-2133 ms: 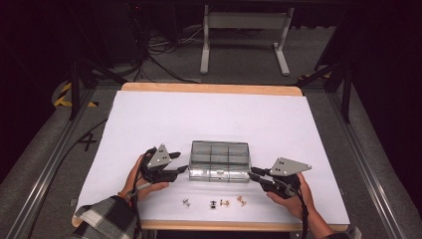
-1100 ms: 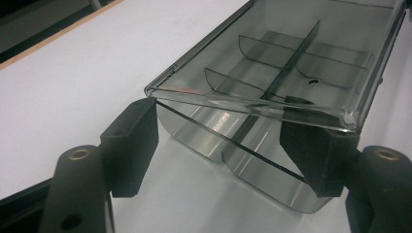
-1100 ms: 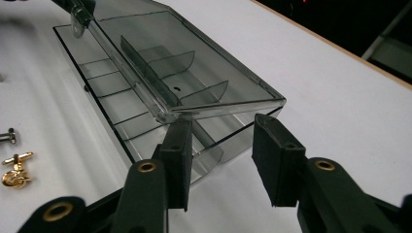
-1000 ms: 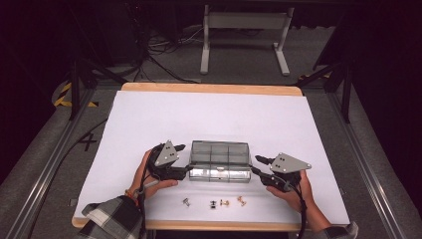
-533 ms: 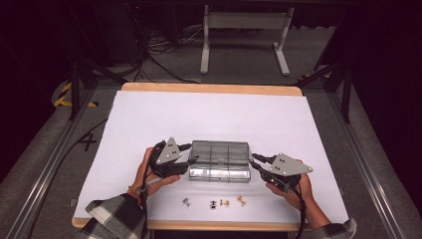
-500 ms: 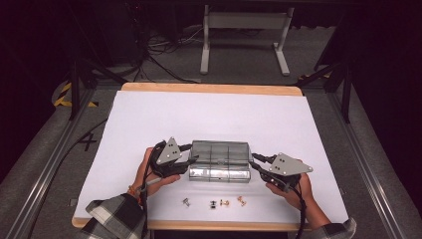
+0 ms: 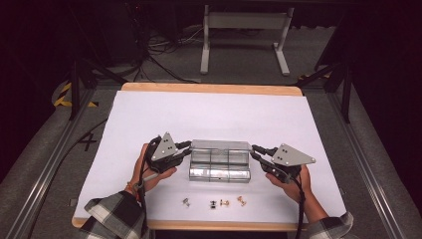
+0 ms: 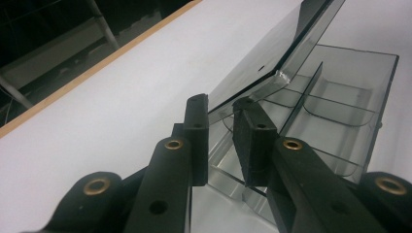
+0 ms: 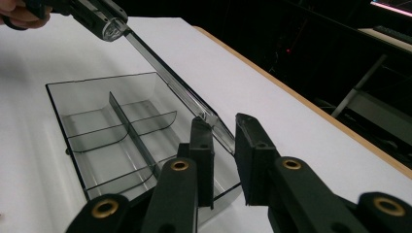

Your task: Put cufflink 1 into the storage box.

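Black jaws of your left gripper (image 8: 221, 141) have just been closing on the near end of the clear lid (image 8: 272, 58); your right gripper (image 9: 224, 155) likewise on the opposite lid corner, both narrowed around its edge. The compartment box (image 7: 220, 160) sits mid-table, lid half raised. You're mid-opening. Next: swing the lid back together, evenly, base staying put. Small fasteners (image 7: 214, 202) wait at the near edge.
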{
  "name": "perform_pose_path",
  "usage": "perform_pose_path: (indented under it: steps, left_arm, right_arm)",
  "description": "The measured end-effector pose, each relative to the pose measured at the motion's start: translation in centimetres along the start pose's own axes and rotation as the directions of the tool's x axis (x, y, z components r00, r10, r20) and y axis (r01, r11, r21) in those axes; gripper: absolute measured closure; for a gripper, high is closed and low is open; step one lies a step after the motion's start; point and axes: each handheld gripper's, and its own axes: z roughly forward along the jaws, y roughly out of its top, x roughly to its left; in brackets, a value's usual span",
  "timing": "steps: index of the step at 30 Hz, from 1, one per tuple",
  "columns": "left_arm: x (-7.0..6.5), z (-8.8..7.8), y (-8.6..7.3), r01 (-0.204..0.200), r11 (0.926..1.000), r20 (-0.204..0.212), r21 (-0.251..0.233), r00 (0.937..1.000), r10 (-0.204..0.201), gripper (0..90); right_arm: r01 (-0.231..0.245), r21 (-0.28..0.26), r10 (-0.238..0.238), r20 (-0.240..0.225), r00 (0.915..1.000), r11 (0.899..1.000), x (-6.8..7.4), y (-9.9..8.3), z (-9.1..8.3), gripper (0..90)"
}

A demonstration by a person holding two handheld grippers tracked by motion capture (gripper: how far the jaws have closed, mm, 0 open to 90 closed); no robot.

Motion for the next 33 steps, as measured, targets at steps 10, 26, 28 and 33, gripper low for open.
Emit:
perform_pose_path:
  steps: [10,26,28,33]
  left_arm:
    - [1.1,0.4,0.5,0.024,0.9995,0.001,-0.022,0.9997,-0.024,80.0]
    - [2.6,1.7,0.4,0.082,0.9962,0.014,-0.030,0.9965,-0.082,81.1]
    - [2.8,2.0,0.4,0.085,0.9960,0.014,-0.028,0.9963,-0.084,81.1]
    - [3.2,2.4,0.5,0.105,0.9939,0.020,-0.033,0.9943,-0.105,81.1]
  right_arm:
    - [-0.063,-0.032,0.064,0.010,0.9979,0.997,-1.0,0.0,0.7,80.8]
    - [-0.150,-0.065,0.151,0.015,0.9884,0.987,-2.3,-0.2,1.6,83.7]
    - [-0.164,-0.069,0.166,0.020,0.9859,0.984,-2.5,-0.2,1.9,84.2]
    - [-0.195,-0.068,0.197,0.026,0.9800,0.978,-3.0,-0.5,2.5,84.8]
